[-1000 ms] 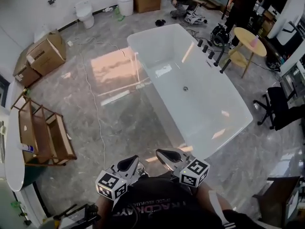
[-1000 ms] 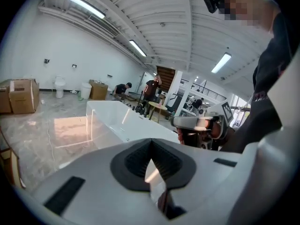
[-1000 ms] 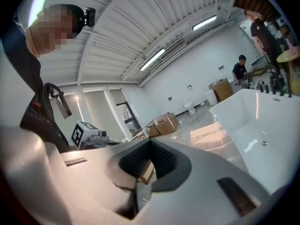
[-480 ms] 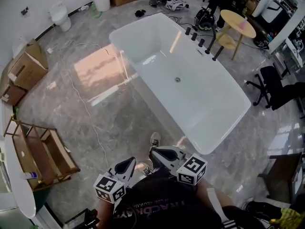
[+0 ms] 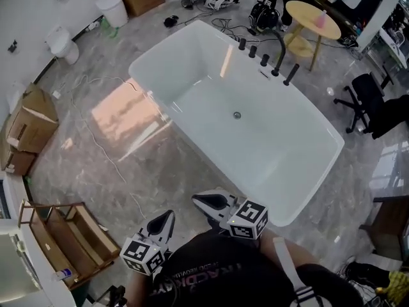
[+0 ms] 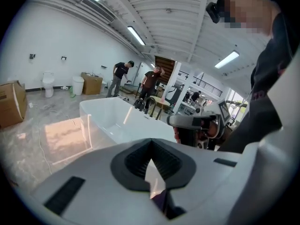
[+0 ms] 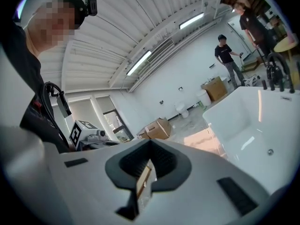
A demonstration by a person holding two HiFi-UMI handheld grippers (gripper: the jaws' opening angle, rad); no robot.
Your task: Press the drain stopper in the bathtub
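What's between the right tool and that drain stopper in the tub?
Head view: between the right tool and the drain stopper lie only grey floor, the bathtub's near rim and bare white tub bottom.

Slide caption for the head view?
Left tool and right tool, both shut, short of the bathtub; drain stopper untouched.

Bright, even light from ceiling strips [image 6: 137, 35]; warm glare patch on floor [image 5: 124, 117] left of bathtub [image 5: 192, 62]. Fisheye bending at edges.
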